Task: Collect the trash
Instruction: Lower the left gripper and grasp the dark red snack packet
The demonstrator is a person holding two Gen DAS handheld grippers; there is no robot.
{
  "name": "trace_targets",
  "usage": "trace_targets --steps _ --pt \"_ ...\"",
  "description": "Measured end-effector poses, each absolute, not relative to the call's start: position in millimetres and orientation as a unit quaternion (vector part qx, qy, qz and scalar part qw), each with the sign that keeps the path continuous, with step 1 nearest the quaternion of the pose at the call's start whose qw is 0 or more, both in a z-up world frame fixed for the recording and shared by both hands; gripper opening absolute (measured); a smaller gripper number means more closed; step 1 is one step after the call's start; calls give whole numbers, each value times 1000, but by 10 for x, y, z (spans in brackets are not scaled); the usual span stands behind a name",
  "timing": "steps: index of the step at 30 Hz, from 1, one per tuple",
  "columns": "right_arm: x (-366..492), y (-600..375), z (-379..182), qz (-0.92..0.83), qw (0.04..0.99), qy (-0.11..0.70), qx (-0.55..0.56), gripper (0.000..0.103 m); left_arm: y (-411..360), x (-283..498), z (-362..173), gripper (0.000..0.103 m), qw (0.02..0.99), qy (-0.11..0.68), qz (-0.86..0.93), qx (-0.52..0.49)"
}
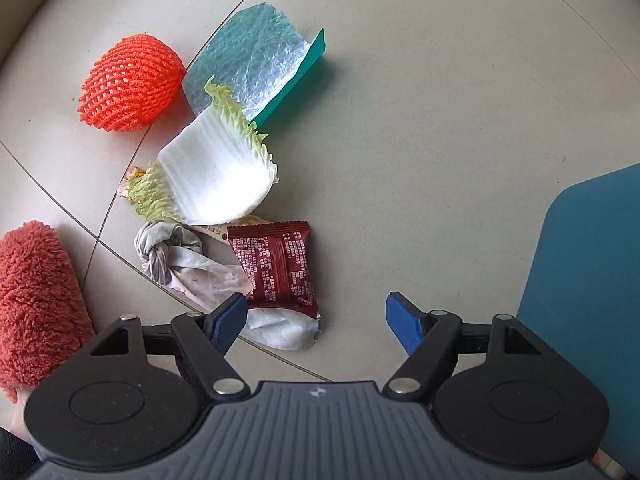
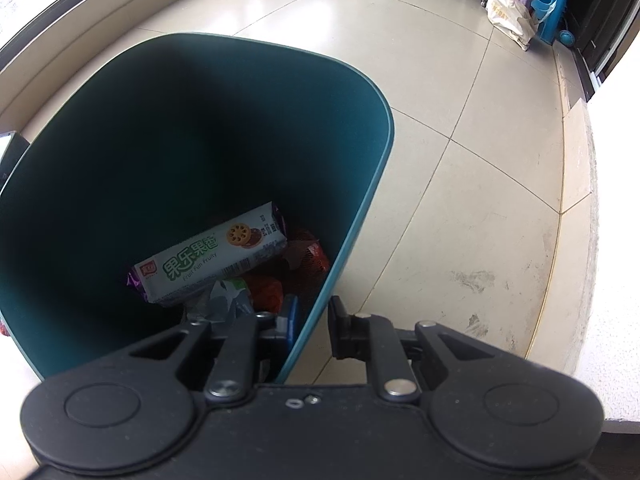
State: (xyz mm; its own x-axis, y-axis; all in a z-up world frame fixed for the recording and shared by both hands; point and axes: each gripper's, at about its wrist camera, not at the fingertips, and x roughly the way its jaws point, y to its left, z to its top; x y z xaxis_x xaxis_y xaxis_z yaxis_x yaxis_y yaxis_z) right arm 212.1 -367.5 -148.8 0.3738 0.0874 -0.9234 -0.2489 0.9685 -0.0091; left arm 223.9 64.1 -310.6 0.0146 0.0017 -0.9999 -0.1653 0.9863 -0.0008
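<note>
Trash pile [image 1: 224,208] on floor: left gripper [image 1: 316,316] fingers apart above red wrapper [image 1: 276,272]; risk of snagging tissue [image 1: 188,268]. Right gripper [image 2: 310,328] fingers clamped on bin [image 2: 352,216] wall; risk of tipping.

Floor trash [image 1: 224,208] (bin [image 2: 372,92] part-filled)

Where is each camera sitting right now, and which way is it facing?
Left wrist: on the left tool, facing down at floor litter: cabbage leaf, red wrapper; open fingers show.
Right wrist: on the right tool, looking into the bin; fingers clamp its wall.
Shared: the bin and tiled floor.
</note>
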Motion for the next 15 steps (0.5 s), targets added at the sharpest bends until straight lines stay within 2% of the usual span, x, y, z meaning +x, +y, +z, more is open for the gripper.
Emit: trace_targets --steps 8,10,12,15 --pt "2157 -3662 -1495 97 821 559 -66 14 698 2313 -3432 74 700 706 96 -49" --pt "2167 -3648 -1508 96 820 560 -69 14 710 2307 -3471 63 698 707 105 -50" --pt "2172 -3638 -1523 95 819 561 -70 14 700 2302 -3495 44 693 710 117 -39" --pt "2181 -3633 -1534 95 819 562 -71 14 692 2278 -3465 42 700 702 128 -30"
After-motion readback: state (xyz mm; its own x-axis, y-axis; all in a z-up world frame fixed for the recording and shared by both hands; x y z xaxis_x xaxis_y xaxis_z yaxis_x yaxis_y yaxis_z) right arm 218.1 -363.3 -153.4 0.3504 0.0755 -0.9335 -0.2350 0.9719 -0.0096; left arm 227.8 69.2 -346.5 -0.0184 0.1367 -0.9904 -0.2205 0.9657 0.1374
